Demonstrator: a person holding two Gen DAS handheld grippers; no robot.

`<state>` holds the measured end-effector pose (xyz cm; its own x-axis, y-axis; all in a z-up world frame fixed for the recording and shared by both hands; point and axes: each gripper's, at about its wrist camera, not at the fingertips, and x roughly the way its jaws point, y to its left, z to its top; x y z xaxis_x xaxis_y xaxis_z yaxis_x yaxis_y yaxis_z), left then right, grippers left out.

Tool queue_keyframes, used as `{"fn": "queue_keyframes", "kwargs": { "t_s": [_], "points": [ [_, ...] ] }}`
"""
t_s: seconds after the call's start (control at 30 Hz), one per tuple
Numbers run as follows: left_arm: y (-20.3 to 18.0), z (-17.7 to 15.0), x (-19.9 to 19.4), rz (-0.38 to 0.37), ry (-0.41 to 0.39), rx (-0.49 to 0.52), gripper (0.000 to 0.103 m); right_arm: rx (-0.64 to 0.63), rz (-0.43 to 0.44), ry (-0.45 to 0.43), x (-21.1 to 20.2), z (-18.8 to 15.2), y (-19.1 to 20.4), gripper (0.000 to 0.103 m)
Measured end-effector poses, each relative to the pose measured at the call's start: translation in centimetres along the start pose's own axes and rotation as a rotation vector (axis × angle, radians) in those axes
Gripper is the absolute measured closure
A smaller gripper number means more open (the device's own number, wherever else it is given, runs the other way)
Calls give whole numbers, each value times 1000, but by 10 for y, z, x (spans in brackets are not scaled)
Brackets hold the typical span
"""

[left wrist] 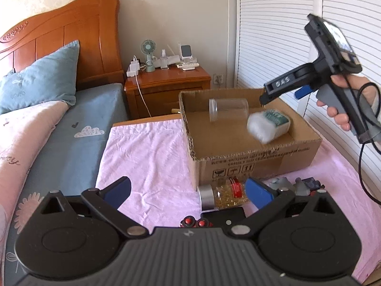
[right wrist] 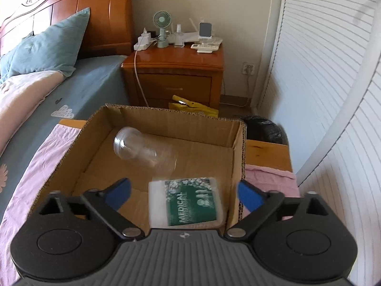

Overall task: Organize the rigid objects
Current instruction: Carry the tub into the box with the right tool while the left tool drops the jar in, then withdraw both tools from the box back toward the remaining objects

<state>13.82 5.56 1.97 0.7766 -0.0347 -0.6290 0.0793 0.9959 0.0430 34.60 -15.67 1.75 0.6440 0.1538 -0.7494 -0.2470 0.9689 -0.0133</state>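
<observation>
On the left, the left gripper (left wrist: 188,190) hangs low over the pink cloth (left wrist: 147,147), its blue-padded jaws spread wide with nothing between them. Just past its right finger, a small bottle of yellow capsules (left wrist: 223,195) lies on its side against the outer front wall of the cardboard box (left wrist: 257,164), and a few grey and dark toy-like pieces (left wrist: 297,184) sit beside it, too hidden by the gripper to identify. Inside the box, a clear plastic jar (right wrist: 145,151) lies on its side toward the far wall. To its right and nearer, a white pack with a green MEDICAL label (right wrist: 187,202) appears blurred within the box; whether it rests on the floor or is in the air is hard to judge. The right gripper (right wrist: 183,193) is poised over the box's right half, directly above that pack, jaws wide apart and touching nothing. A hand (left wrist: 350,102) grasps its handle further right.
</observation>
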Motion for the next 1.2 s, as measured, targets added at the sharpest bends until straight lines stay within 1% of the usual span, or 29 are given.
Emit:
{"fn": "queue_keyframes", "kwargs": {
  "t_s": [0.17,0.47,0.63,0.83,1.0,1.1,1.2],
  "points": [
    [1,-4,0,-16,24,-7,1,7,17,-15,-22,-12,-4,0],
    [5,-9,-13,-5,7,-27,1,28,30,-10,-57,-47,-4,0],
    [6,-18,-14,-3,14,-29,1,45,48,7,-66,-79,-1,0],
    [7,-32,-12,-3,57,-10,1,94,81,46,-75,-124,3,0],
    [9,-47,-11,-22,85,6,1,32,123,84,-85,-159,20,0],
    [8,-55,-10,-34,97,23,1,-9,165,104,-88,-179,33,0],
    [7,-62,-12,-49,104,40,1,-51,205,154,-84,-198,53,0]
  ]
}}
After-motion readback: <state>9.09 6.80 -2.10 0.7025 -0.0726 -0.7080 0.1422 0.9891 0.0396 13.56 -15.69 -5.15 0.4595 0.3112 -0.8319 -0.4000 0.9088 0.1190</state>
